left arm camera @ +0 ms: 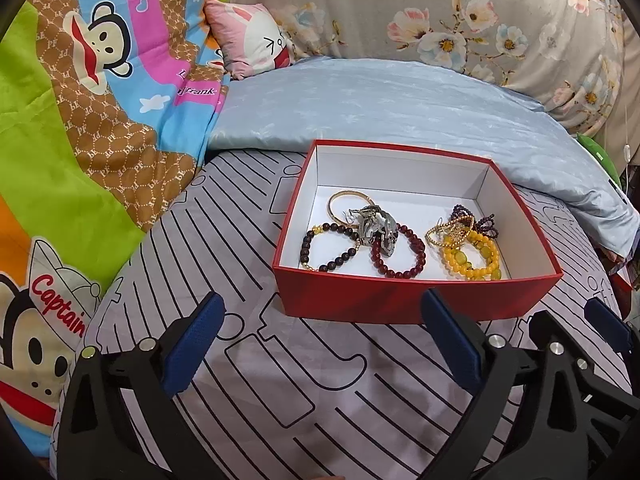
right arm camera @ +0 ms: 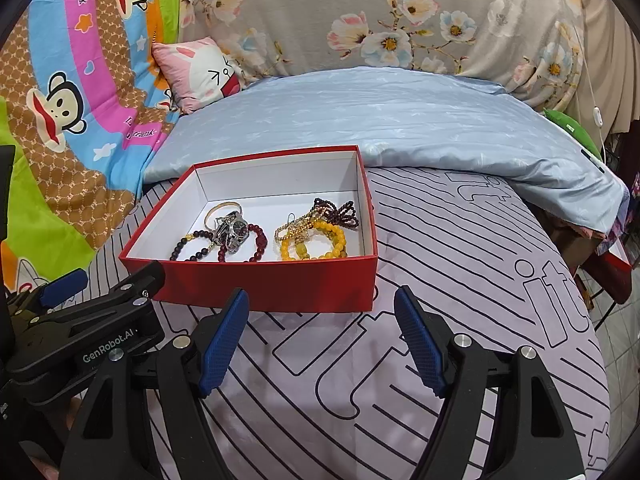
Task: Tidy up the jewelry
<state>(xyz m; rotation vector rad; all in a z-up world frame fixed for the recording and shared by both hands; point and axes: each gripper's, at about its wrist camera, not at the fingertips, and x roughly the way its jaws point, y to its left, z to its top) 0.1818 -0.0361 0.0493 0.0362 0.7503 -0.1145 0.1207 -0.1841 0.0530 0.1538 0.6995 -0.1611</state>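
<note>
A red box (left arm camera: 380, 300) with a white inside sits on the bed and shows in the right wrist view (right arm camera: 280, 280) too. In it lie a gold bangle (left arm camera: 340, 196), a silver watch (left arm camera: 378, 230), a dark bead bracelet (left arm camera: 320, 250), a red bead bracelet (left arm camera: 400, 256), yellow bead bracelets (left arm camera: 476, 258), a gold chain (left arm camera: 448, 236) and a purple bead string (left arm camera: 484, 222). My left gripper (left arm camera: 322, 308) is open and empty just in front of the box. My right gripper (right arm camera: 322, 308) is open and empty at the box's near wall.
The box rests on a grey sheet with black lines (left arm camera: 280, 380). A light blue quilt (left arm camera: 380, 96) lies behind it. A monkey-print blanket (left arm camera: 80, 120) and a pink pillow (left arm camera: 252, 36) are at the left. The bed edge drops at the right (right arm camera: 612, 320).
</note>
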